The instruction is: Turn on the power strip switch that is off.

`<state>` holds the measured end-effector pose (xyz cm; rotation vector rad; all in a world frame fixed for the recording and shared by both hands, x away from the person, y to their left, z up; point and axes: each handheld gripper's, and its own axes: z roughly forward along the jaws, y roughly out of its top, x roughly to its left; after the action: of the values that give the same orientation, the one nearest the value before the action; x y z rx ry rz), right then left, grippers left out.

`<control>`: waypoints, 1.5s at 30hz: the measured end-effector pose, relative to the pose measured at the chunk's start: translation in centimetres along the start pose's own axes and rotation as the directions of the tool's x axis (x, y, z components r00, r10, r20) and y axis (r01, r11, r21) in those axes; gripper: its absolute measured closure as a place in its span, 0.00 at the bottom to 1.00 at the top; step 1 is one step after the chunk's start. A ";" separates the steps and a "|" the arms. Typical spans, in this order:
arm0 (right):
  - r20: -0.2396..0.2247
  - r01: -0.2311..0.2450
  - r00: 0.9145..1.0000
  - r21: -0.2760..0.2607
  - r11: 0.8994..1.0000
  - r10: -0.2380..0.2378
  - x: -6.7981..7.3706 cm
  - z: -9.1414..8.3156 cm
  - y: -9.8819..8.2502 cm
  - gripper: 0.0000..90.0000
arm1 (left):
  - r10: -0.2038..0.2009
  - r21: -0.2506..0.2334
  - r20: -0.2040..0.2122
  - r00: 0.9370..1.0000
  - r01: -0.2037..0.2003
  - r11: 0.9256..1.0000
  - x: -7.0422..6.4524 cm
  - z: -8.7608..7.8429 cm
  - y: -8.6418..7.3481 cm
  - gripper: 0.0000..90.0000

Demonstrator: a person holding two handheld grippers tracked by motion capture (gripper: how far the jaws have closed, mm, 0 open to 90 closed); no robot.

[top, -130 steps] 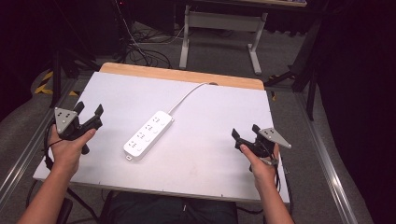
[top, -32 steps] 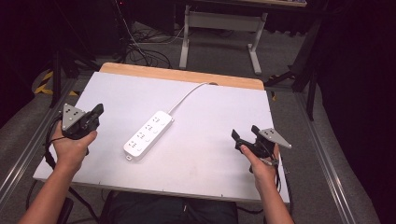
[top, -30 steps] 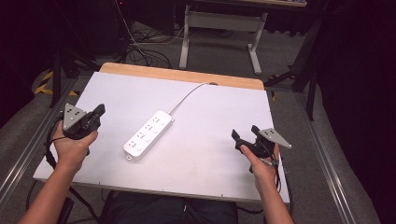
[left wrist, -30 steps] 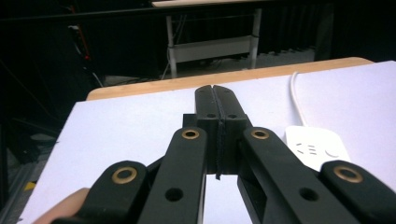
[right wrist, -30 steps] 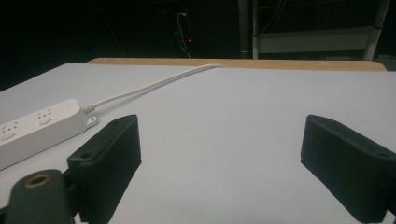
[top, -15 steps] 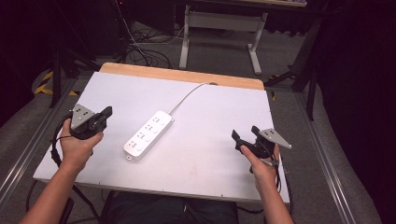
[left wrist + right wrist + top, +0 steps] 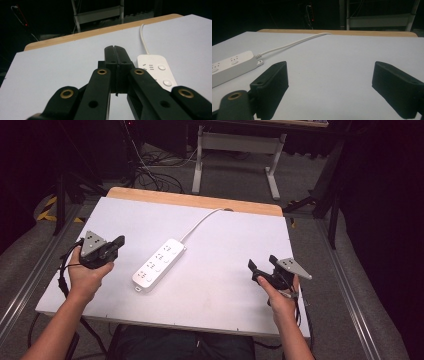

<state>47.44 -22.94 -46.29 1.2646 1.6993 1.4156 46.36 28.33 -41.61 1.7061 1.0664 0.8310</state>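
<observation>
- white power strip [image 7: 159, 265] lying at an angle on the white table [image 7: 240, 245]
- its cord [image 7: 202, 220] runs off the far wooden edge
- metal stand [image 7: 235, 142] on the floor behind, tangled cables [image 7: 155, 175] nearby

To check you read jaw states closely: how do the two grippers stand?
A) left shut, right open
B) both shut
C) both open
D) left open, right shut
A: the left gripper has its jaws pressed together on nothing, while the right gripper has its jaws wide apart above the table.
</observation>
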 end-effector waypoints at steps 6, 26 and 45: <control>0.001 -0.002 1.000 0.000 1.000 0.002 0.0 -0.1 0.0 0.16 | 0.001 0.016 0.016 1.000 -0.001 1.000 -0.1 0.2 0.0 1.00; 0.001 -0.009 1.000 0.001 1.000 0.009 0.0 -0.1 -0.1 0.16 | 0.028 0.069 0.125 0.992 -0.037 0.997 -0.8 1.1 0.3 1.00; -0.001 -0.011 1.000 -0.002 1.000 0.011 0.0 -0.2 0.0 0.16 | 0.054 0.101 0.152 0.987 -0.070 0.992 -2.0 2.2 0.4 1.00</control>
<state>47.31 -23.05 -46.28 1.2744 1.6935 1.4241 47.58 25.69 -42.13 1.8684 0.9747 0.6837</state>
